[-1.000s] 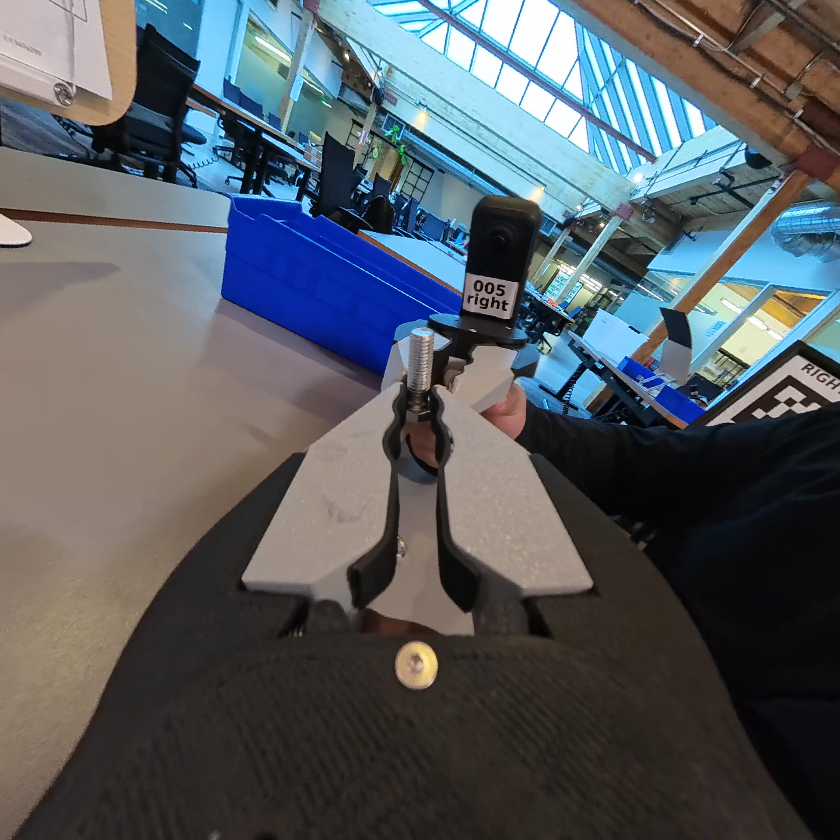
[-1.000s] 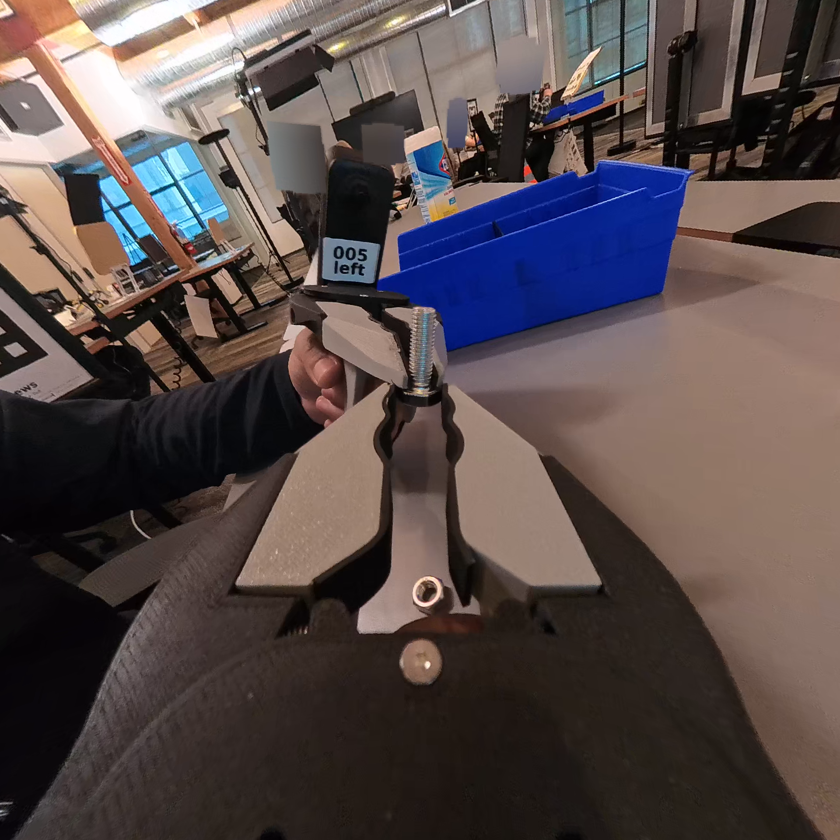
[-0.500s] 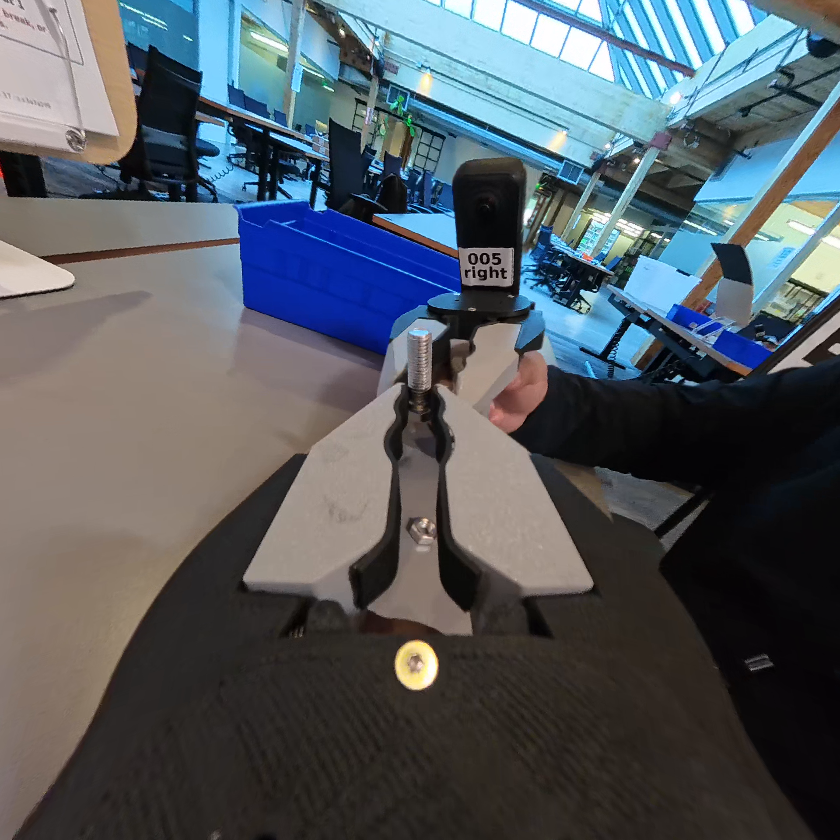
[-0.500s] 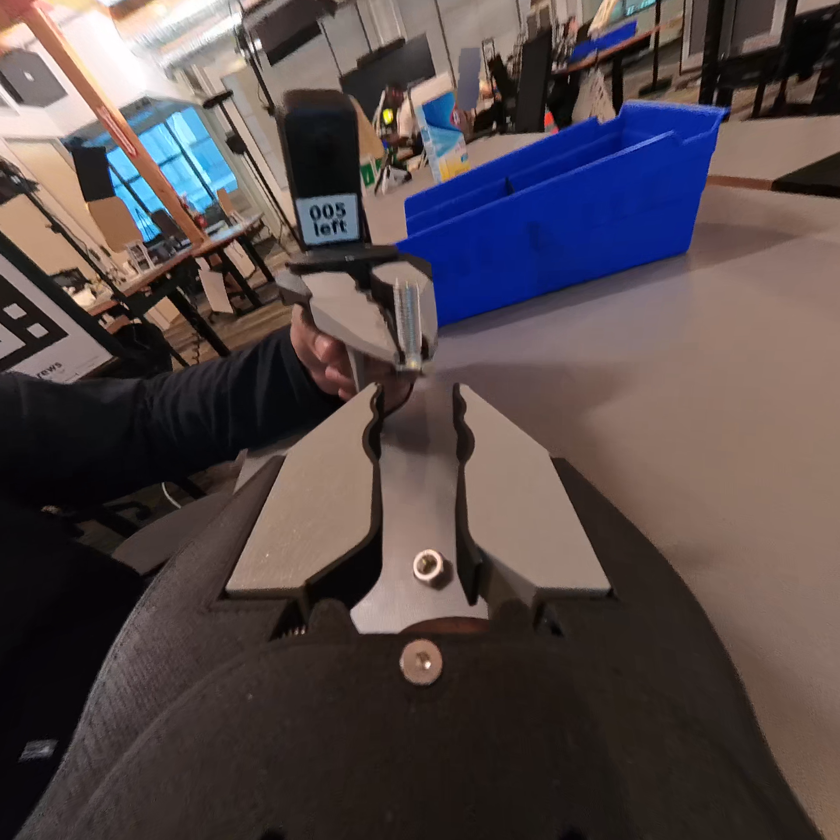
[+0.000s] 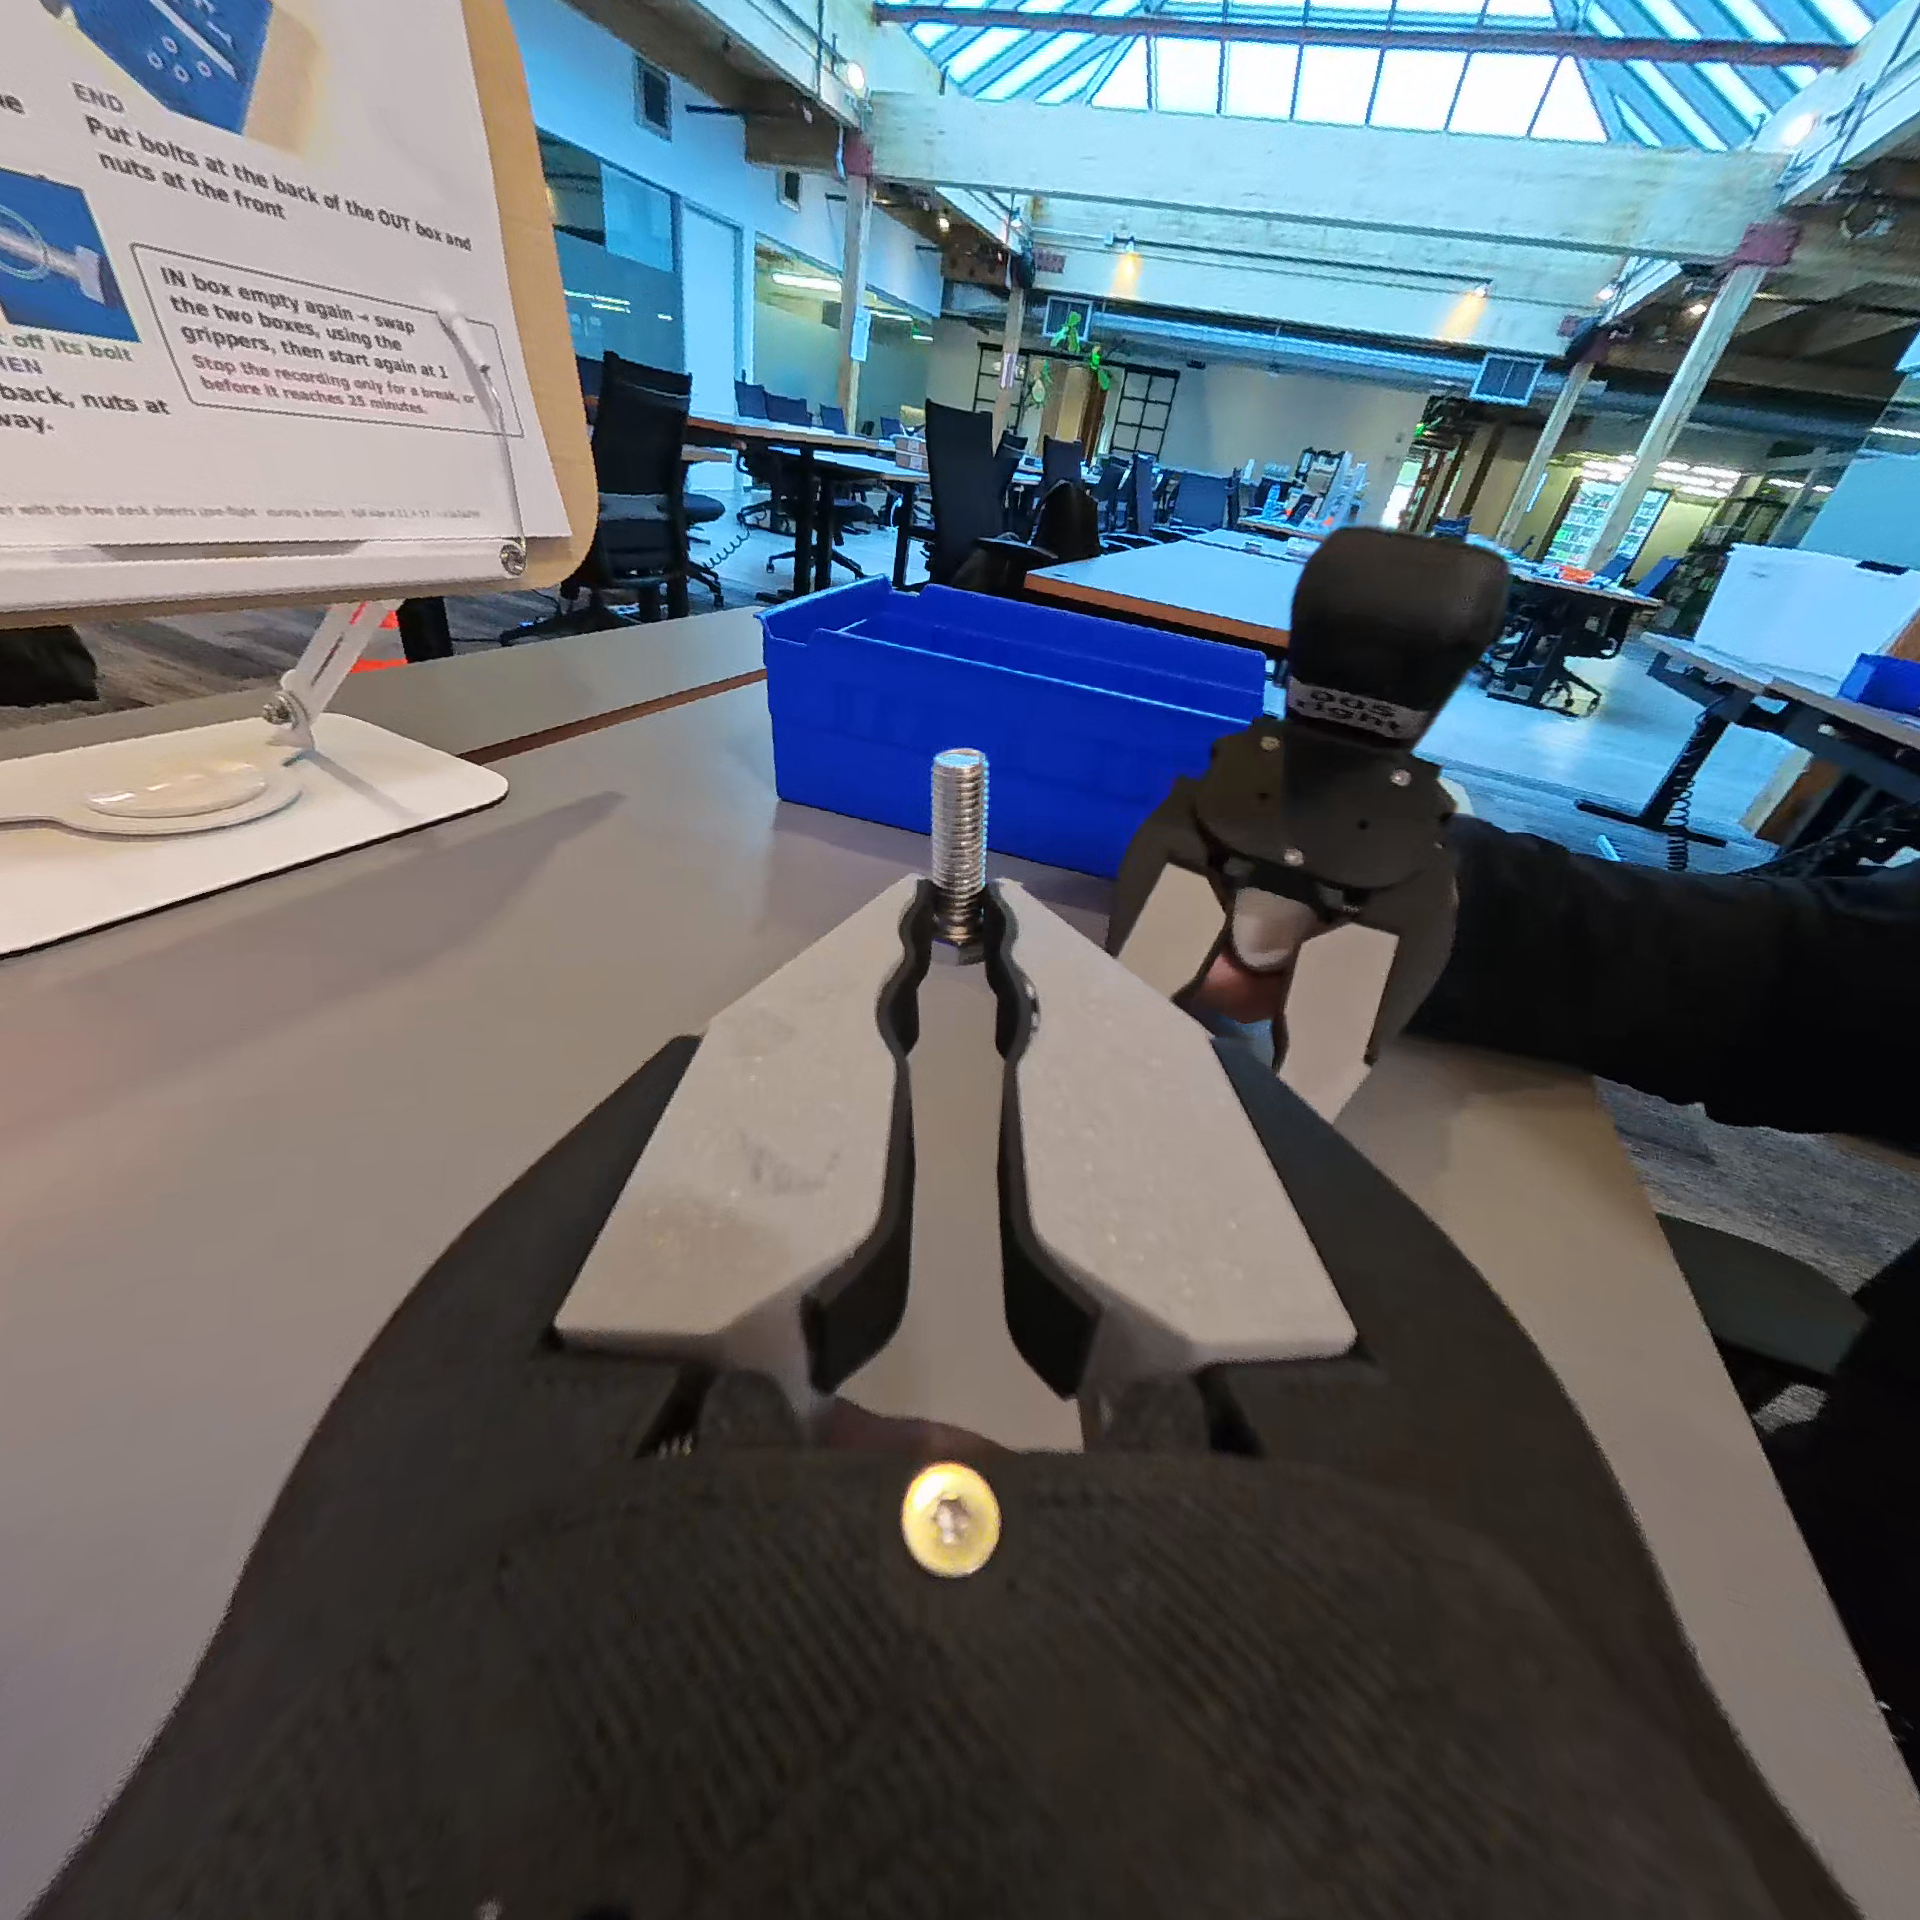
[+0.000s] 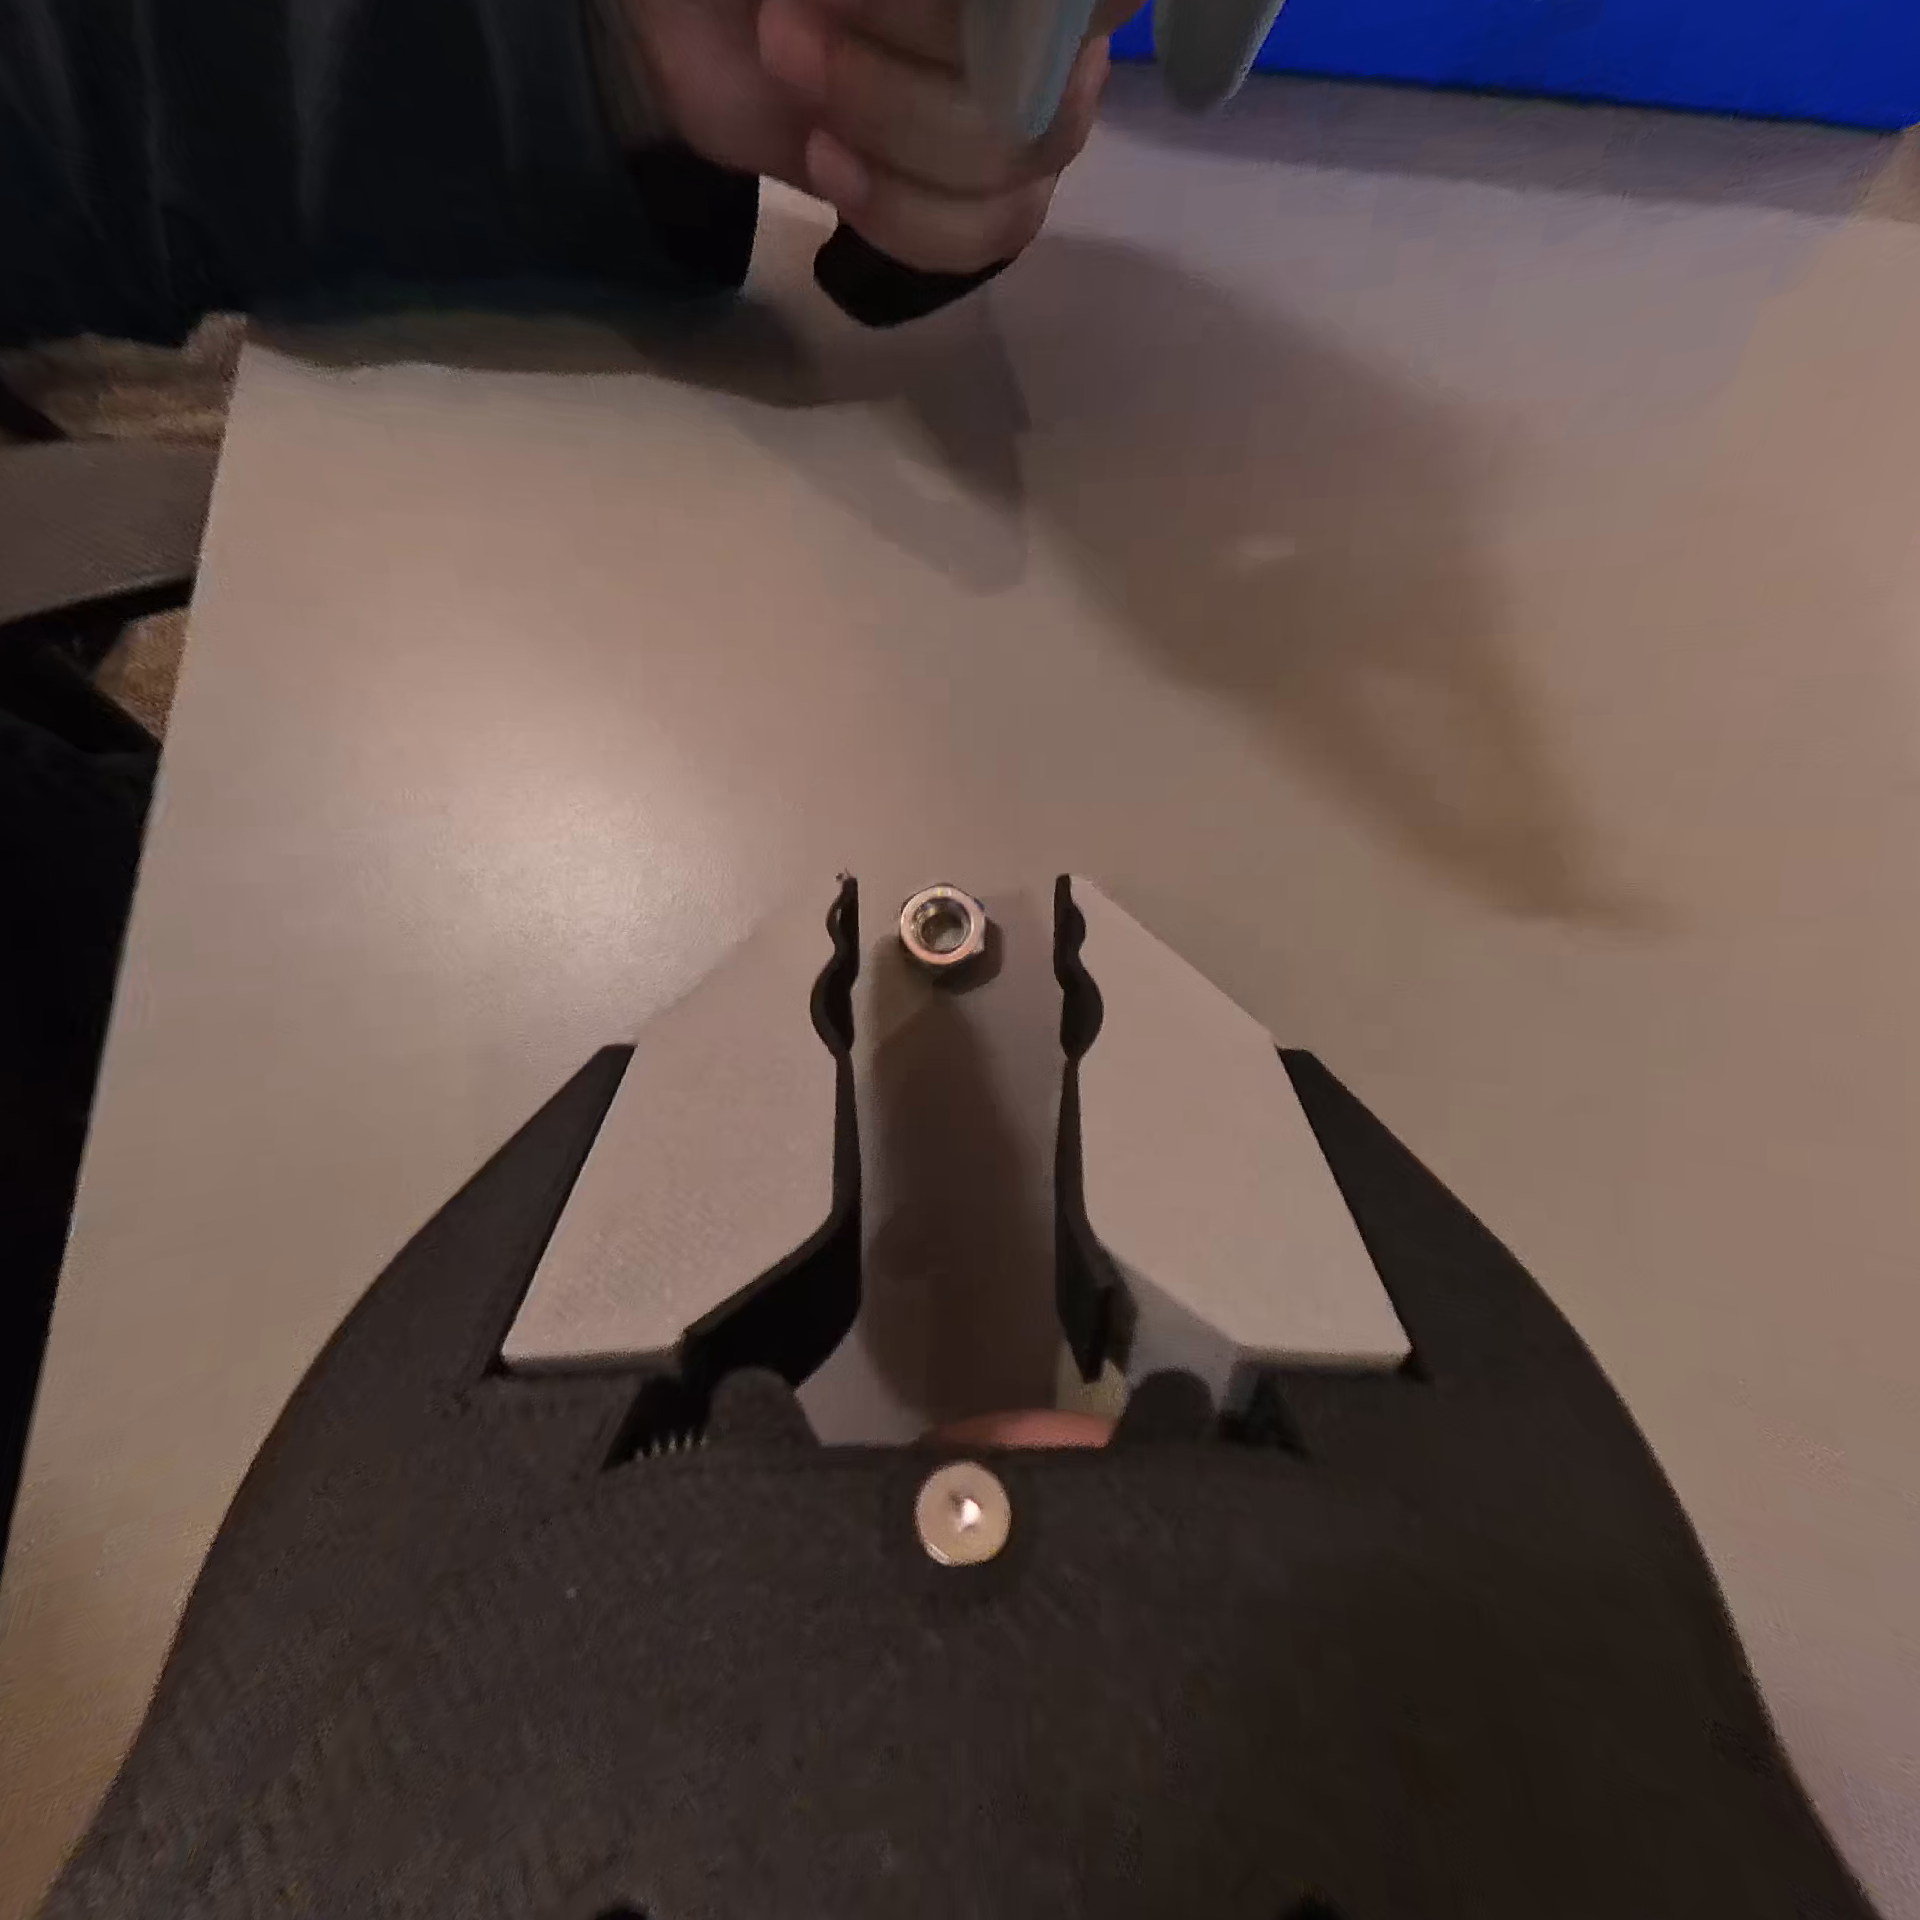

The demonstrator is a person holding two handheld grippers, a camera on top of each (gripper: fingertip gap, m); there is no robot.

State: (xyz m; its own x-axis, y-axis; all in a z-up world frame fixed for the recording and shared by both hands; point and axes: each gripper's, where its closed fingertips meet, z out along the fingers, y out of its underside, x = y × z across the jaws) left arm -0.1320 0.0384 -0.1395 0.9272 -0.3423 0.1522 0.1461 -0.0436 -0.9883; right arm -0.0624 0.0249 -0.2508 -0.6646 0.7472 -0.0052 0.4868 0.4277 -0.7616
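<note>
My left gripper (image 5: 958,914) is shut on the lower end of a silver threaded bolt (image 5: 958,821) and holds it upright above the grey table (image 5: 312,1091). My right gripper (image 6: 954,904) is open and tilted down over the table. A small silver nut (image 6: 940,925) lies on the table between its fingertips, touching neither. In the left wrist view the right gripper (image 5: 1257,1039) shows to the right of the bolt, pointing down at the table. The hand (image 6: 914,135) that holds the left gripper shows at the top of the right wrist view.
A blue bin (image 5: 1008,717) stands on the table behind the bolt; its edge also shows in the right wrist view (image 6: 1558,52). A printed sheet on a white stand (image 5: 260,790) is at the back left. The table's near edge (image 6: 177,727) is to the left. Some 12 cm of space lies between my two pairs of fingers.
My right gripper has opened, pulled away from the bolt and swung down to the right, over the nut on the table. My left gripper has kept hold of the bolt.
</note>
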